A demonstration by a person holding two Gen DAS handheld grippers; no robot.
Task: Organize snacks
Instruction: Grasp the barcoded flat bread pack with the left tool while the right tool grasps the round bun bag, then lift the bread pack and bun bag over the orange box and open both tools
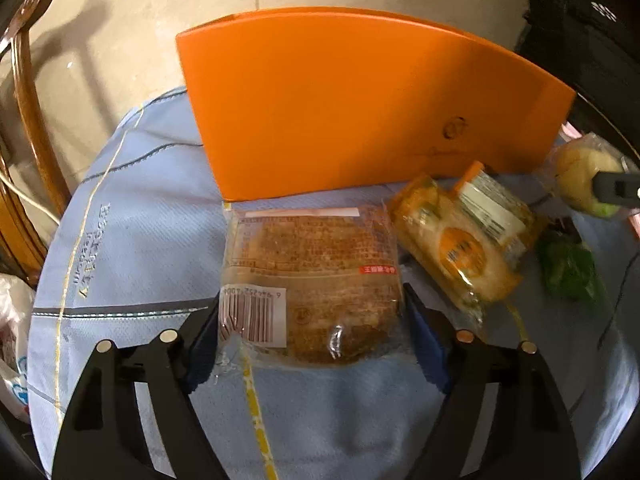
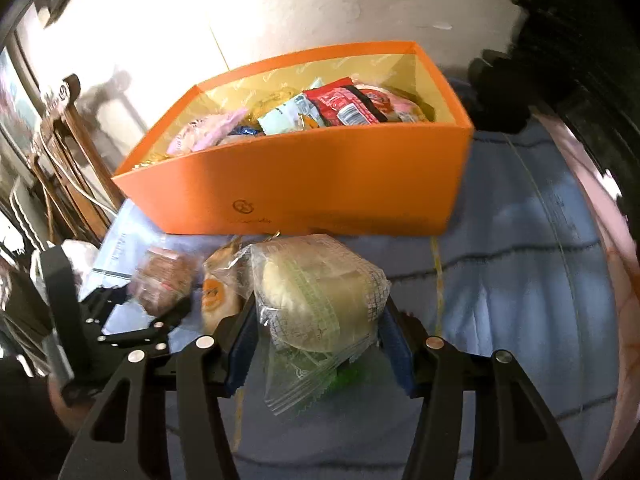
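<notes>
My left gripper (image 1: 310, 328) is shut on a brown cake in a clear wrapper (image 1: 312, 280), low over the blue tablecloth (image 1: 132, 248). My right gripper (image 2: 316, 344) is shut on a pale bun in a clear wrapper (image 2: 320, 300) and holds it above the cloth. The bun also shows at the right edge of the left wrist view (image 1: 580, 176). The orange box (image 2: 304, 184) stands just behind, holding several snack packs (image 2: 344, 108); in the left wrist view only its wall (image 1: 360, 112) shows. An orange-labelled bread pack (image 1: 464, 240) lies right of the brown cake.
A green wrapper (image 1: 568, 268) lies on the cloth at right. A wooden chair (image 2: 68, 160) stands left of the table. A white plastic bag (image 1: 12, 344) sits at the left edge. Dark objects (image 2: 500, 92) stand behind the box at right.
</notes>
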